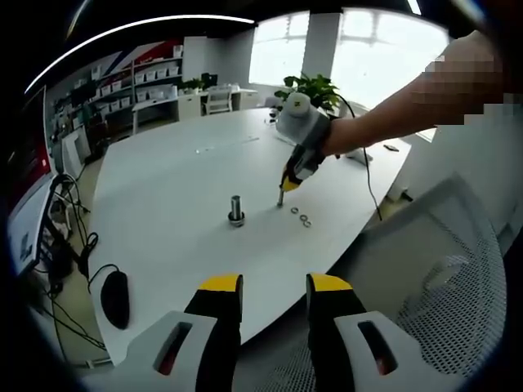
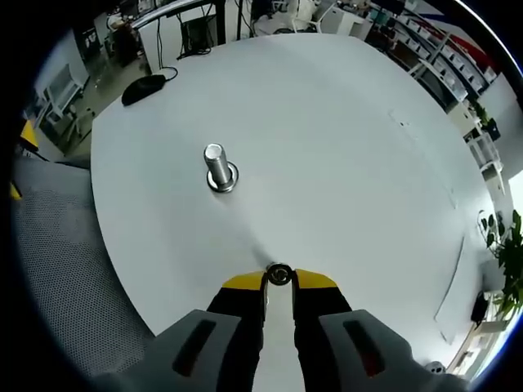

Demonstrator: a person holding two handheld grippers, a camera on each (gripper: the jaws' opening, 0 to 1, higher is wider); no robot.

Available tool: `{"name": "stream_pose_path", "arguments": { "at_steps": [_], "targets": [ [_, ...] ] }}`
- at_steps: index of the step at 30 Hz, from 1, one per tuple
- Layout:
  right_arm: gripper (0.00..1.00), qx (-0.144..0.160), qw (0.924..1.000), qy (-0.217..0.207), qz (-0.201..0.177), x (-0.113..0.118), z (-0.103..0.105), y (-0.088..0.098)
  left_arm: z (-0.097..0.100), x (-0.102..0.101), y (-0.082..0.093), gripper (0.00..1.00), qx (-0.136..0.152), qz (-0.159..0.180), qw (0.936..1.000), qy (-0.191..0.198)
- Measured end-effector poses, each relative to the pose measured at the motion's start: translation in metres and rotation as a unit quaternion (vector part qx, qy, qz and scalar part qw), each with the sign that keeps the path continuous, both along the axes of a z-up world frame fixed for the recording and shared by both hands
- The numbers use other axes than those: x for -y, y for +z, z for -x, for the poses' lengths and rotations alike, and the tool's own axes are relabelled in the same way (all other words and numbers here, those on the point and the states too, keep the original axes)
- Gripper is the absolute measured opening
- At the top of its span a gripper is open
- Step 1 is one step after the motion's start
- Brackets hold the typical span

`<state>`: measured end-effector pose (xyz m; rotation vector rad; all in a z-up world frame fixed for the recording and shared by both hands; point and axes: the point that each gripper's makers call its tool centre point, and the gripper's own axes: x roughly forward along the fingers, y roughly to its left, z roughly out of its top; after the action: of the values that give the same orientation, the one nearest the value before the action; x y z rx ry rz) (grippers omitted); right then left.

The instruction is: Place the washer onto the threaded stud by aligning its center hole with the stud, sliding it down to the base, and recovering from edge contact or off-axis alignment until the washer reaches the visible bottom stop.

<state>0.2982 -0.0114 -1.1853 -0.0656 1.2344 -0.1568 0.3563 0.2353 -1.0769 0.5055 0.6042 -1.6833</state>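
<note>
A short threaded stud (image 1: 236, 210) stands upright on the white table (image 1: 163, 188), with a wider metal ring at its base. In the right gripper view the stud (image 2: 218, 167) is ahead and to the left of my right gripper (image 2: 279, 279), which is shut on a small metal washer (image 2: 279, 273) pinched between its yellow tips. From the left gripper view, the right gripper (image 1: 282, 194) hangs low over the table just right of the stud, held by a person's hand. My left gripper (image 1: 275, 286) is open and holds nothing, back near the table's front edge.
Two or three loose washers (image 1: 301, 218) lie on the table right of the stud. A black mouse (image 1: 114, 298) sits near the table's left edge, with cables beside it. A grey mesh chair (image 1: 445, 278) stands close on the right. Shelves and plants are at the far side.
</note>
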Motion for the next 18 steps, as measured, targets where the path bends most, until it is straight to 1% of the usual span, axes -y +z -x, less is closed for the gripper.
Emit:
{"name": "stream_pose_path", "arguments": {
  "at_steps": [2, 11, 12, 14, 17, 18],
  "targets": [
    [0.14, -0.003, 1.0000, 0.002, -0.002, 0.000, -0.001, 0.000, 0.001, 0.000, 0.000, 0.29, -0.001, -0.001, 1.0000, 0.000],
    [0.14, -0.017, 0.9998, 0.007, -0.006, 0.007, 0.004, -0.014, 0.002, 0.001, 0.000, 0.29, -0.002, -0.002, 1.0000, 0.000],
    [0.14, -0.016, 0.9998, 0.004, -0.013, 0.007, 0.003, -0.018, 0.002, 0.001, -0.001, 0.29, -0.003, -0.002, 1.0000, -0.001],
    [0.14, -0.014, 0.9998, 0.002, -0.015, 0.005, 0.003, -0.015, 0.002, 0.002, -0.002, 0.29, -0.003, -0.003, 1.0000, -0.001],
    [0.15, -0.022, 0.9995, 0.002, -0.021, 0.004, 0.002, -0.027, 0.002, 0.001, -0.002, 0.29, -0.003, -0.005, 1.0000, -0.002],
    [0.15, -0.024, 0.9995, 0.006, -0.020, 0.003, 0.000, -0.023, 0.002, 0.001, -0.002, 0.29, -0.004, -0.005, 1.0000, -0.002]
  ]
}}
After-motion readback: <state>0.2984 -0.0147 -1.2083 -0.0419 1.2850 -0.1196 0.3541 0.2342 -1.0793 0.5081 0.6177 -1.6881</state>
